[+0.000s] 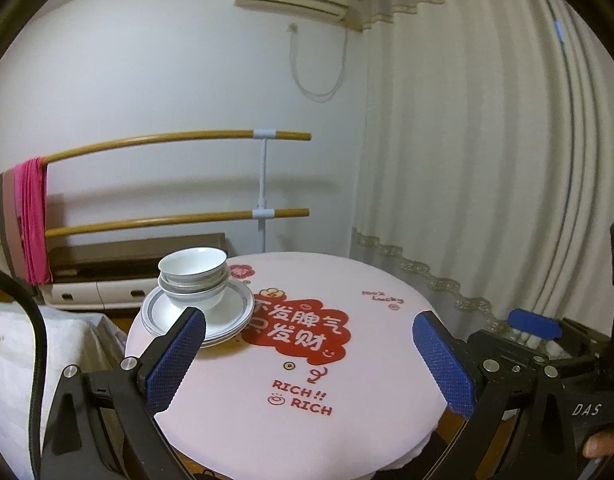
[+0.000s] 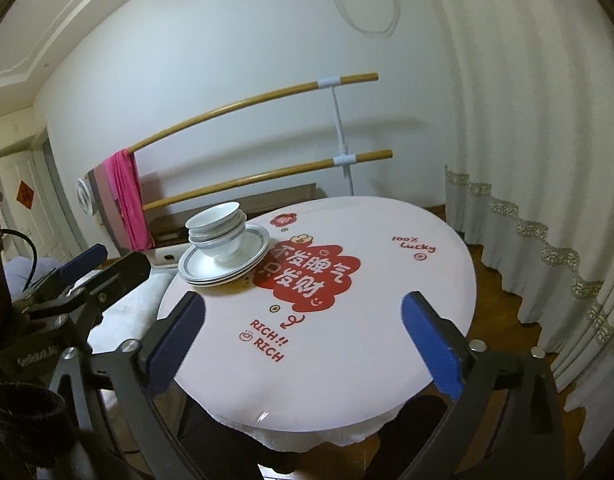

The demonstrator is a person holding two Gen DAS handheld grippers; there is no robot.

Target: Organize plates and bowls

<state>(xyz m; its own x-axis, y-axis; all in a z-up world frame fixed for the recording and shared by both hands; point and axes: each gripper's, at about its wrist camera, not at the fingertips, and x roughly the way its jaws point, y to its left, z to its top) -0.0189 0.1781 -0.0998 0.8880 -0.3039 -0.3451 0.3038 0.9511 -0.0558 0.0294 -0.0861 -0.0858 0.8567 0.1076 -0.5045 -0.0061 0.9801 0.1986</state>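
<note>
- The round counter carried a pale pink cloth printed with a red cloud of characters and the words "RICH!! RICH"; it filled the middle of both wrist views
- A white curtain with a lace border hung to the right of the counter; a rack of two wooden bars stood against the back wall, with a pink cloth draped over its left end
- The stack of plates, white with grey rim bands, sat at the far left edge of the counter, just beside the red print
- The nested bowls stood upright on top of the plates, toward the far side of the stack
- The left gripper hovered over the near part of the counter; its blue-padded fingers stood wide apart with nothing between them; the left finger overlapped the near rim of the plates in the left wrist view, though whether it touched could not be told
- The right gripper also hovered above the near edge, well apart from the dishes; its fingers were spread wide and held nothing
</note>
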